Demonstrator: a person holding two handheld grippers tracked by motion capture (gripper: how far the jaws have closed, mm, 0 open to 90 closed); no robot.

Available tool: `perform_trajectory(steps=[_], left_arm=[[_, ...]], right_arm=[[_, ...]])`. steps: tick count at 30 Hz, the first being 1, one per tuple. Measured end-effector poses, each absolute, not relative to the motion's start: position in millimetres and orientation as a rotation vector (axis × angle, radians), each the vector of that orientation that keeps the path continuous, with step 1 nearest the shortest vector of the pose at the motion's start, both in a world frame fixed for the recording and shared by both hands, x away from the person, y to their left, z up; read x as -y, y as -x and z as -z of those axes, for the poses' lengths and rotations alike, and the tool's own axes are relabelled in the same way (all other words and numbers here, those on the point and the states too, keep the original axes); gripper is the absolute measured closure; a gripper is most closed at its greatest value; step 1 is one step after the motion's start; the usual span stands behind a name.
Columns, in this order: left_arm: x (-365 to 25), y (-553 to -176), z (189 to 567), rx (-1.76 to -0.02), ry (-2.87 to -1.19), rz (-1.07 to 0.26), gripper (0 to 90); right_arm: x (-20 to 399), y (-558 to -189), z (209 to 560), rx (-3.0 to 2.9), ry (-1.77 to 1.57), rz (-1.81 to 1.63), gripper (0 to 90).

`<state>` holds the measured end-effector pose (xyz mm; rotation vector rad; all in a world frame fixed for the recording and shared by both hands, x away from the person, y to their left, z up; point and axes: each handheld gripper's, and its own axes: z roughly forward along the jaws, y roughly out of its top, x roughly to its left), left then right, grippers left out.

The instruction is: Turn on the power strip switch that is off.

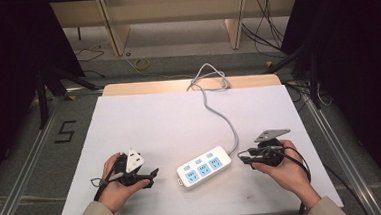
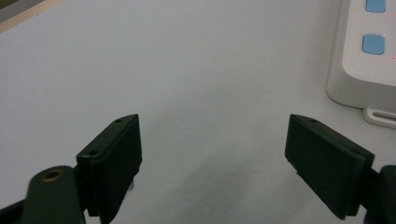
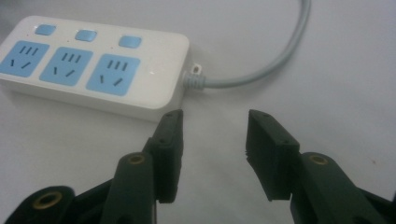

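Nothing looks started: the power strip is lying untouched on the white bench, between both grippers. The left gripper is gaping wide and empty beside it; the right gripper is sitting partly open, empty, near the cord end. Bare bench is stretching ahead, front edge close
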<state>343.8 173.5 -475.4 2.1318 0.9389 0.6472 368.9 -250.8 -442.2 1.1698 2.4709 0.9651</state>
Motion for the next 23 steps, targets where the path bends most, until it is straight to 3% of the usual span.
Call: perform_trajectory(steps=[10,23], left_arm=[[-175,-344,476,-0.941,-2.139,-0.647,18.5],[-175,-346,478,-0.963,-2.125,-0.654,18.3]], right_arm=[[280,-354,459,-2.363,-1.195,-1.063,51.0],[284,-352,466,-2.310,-1.184,-1.098,42.8]])
